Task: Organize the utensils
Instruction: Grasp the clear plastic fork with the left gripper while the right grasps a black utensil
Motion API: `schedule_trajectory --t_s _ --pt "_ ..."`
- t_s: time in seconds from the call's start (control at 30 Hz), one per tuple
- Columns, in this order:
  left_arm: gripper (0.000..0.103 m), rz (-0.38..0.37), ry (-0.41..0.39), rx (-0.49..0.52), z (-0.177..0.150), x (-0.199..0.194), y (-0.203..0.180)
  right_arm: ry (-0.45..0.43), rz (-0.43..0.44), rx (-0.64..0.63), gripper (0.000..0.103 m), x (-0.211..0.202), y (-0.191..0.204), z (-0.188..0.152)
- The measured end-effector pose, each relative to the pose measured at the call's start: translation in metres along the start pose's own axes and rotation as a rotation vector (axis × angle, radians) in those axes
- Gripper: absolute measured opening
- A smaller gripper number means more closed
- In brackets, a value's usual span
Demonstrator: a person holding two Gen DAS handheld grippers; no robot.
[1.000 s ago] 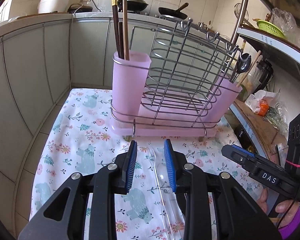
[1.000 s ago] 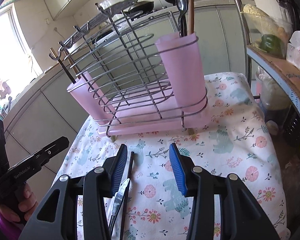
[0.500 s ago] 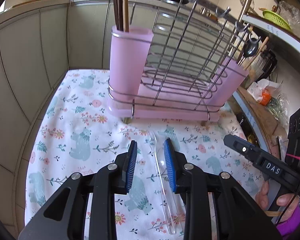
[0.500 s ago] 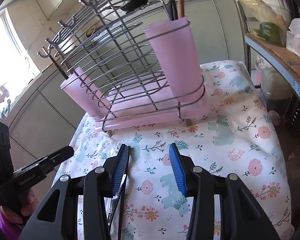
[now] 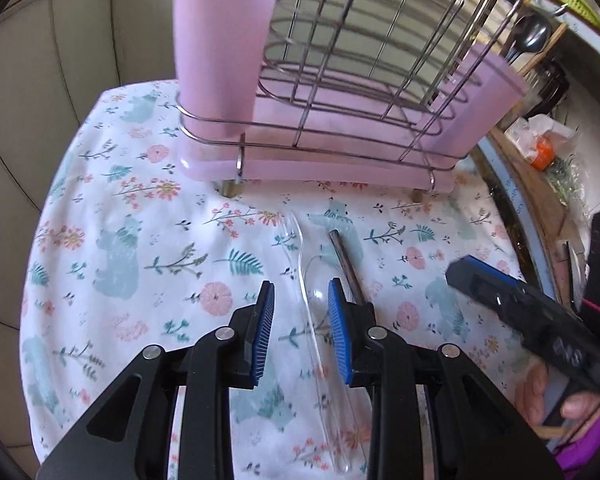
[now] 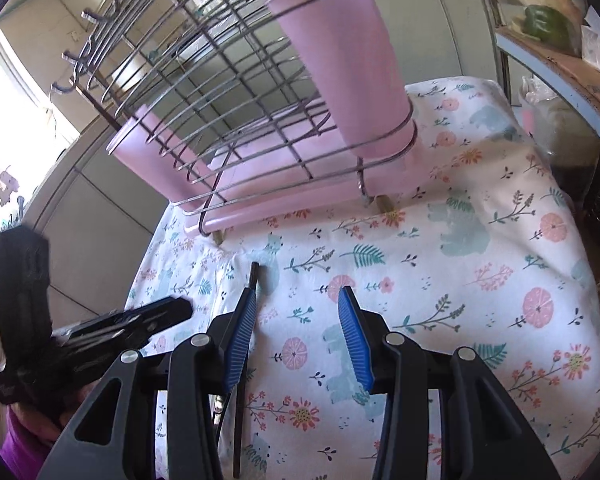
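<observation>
A clear plastic fork (image 5: 294, 236) and a clear spoon (image 5: 320, 296) lie on the floral cloth (image 5: 132, 248), with a dark chopstick (image 5: 345, 262) just to their right. My left gripper (image 5: 300, 292) hovers low over them, open, with the fork's handle and the spoon's bowl showing between its pads, untouched. My right gripper (image 6: 298, 292) is open over bare cloth. The dark chopstick (image 6: 253, 276) runs along the outside of its left finger. Behind stands a wire rack (image 5: 340, 80) on a pink tray, with a pink cup (image 5: 224, 40) at one end and another pink cup (image 5: 480, 96) at the other.
A black spoon (image 5: 534, 34) stands in the far pink cup. Grey cabinet fronts (image 5: 60, 80) close in the back and left. A shelf with bags (image 5: 540, 148) stands to the right of the table. A hand (image 5: 560, 396) holds the right gripper (image 5: 500, 292).
Both grippers have sunk towards the cloth and tipped downward. The rack's top and the chopsticks in the cup slid out of the left view. The clear utensils now lie between the left pads.
</observation>
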State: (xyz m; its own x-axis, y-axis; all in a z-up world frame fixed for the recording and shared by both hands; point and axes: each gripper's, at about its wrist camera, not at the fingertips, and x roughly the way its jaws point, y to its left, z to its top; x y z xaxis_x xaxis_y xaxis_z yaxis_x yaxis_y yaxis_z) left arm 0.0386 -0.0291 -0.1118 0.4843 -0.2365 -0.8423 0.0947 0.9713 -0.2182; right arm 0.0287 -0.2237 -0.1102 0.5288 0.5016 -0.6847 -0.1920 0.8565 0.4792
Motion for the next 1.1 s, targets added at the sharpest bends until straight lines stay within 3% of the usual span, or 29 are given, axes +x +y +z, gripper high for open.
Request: schedule_trajectory --t_s 0.13,0.27,0.37,0.67,0.87,1.1 --pt "0.028 0.028 0.053 -0.026 0.01 0.022 0.003 0.007 0.0 -0.005 0.043 0.002 0.001 -0.001" --pt "0.027 0.03 0.056 -0.049 0.016 0.031 0.008 0.029 -0.005 -0.006 0.043 0.007 0.0 -0.002" --pt "0.01 0.033 0.052 -0.056 0.017 0.033 0.01 0.046 -0.004 -0.021 0.042 0.012 0.005 -0.002" --pt "0.009 -0.052 -0.045 -0.089 0.015 0.005 0.032 0.121 0.033 -0.073 0.039 0.037 0.031 0.009" --pt "0.009 -0.094 -0.102 -0.132 0.011 -0.02 0.055 0.182 -0.017 -0.118 0.032 0.069 0.049 0.016" --pt "0.009 -0.103 -0.139 -0.145 0.005 -0.038 0.071 0.21 -0.075 -0.113 0.013 0.096 0.06 0.023"
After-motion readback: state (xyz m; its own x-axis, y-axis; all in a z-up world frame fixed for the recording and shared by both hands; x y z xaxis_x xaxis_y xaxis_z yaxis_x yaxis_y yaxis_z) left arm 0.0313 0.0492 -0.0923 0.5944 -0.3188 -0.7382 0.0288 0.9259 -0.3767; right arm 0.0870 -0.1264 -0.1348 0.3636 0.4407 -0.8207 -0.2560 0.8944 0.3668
